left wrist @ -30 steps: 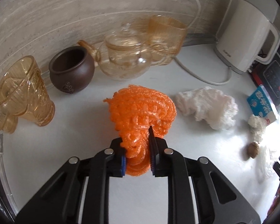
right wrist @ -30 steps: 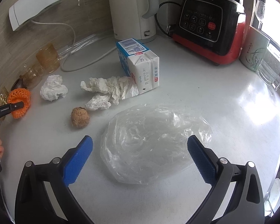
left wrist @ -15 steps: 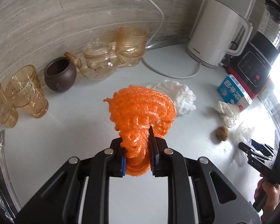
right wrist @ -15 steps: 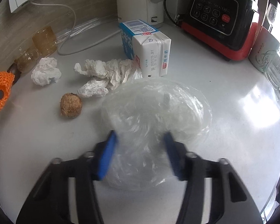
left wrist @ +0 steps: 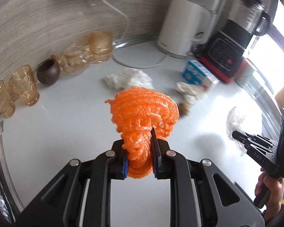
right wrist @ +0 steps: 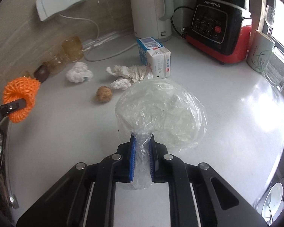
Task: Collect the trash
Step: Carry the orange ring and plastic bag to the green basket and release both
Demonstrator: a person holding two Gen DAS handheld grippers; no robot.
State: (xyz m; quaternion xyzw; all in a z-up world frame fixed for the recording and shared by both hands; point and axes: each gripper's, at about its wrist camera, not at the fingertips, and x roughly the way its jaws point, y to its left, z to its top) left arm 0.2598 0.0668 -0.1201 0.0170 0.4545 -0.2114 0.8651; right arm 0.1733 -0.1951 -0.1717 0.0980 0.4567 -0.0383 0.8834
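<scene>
Left gripper (left wrist: 140, 157) clamps orange foam net (left wrist: 143, 113); right gripper (right wrist: 142, 162), jaws closing, pinches clear plastic bag (right wrist: 161, 113), whose thin film, seemingly barely gathered, may slip.

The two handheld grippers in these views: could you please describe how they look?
Both the left gripper and the right gripper are matte black, with triangular cut-outs, silver pivot screws and ribbed blue pads. Seen side-on, the right one carries white lettering and a lit green indicator. No sleeves or cables show.
</scene>
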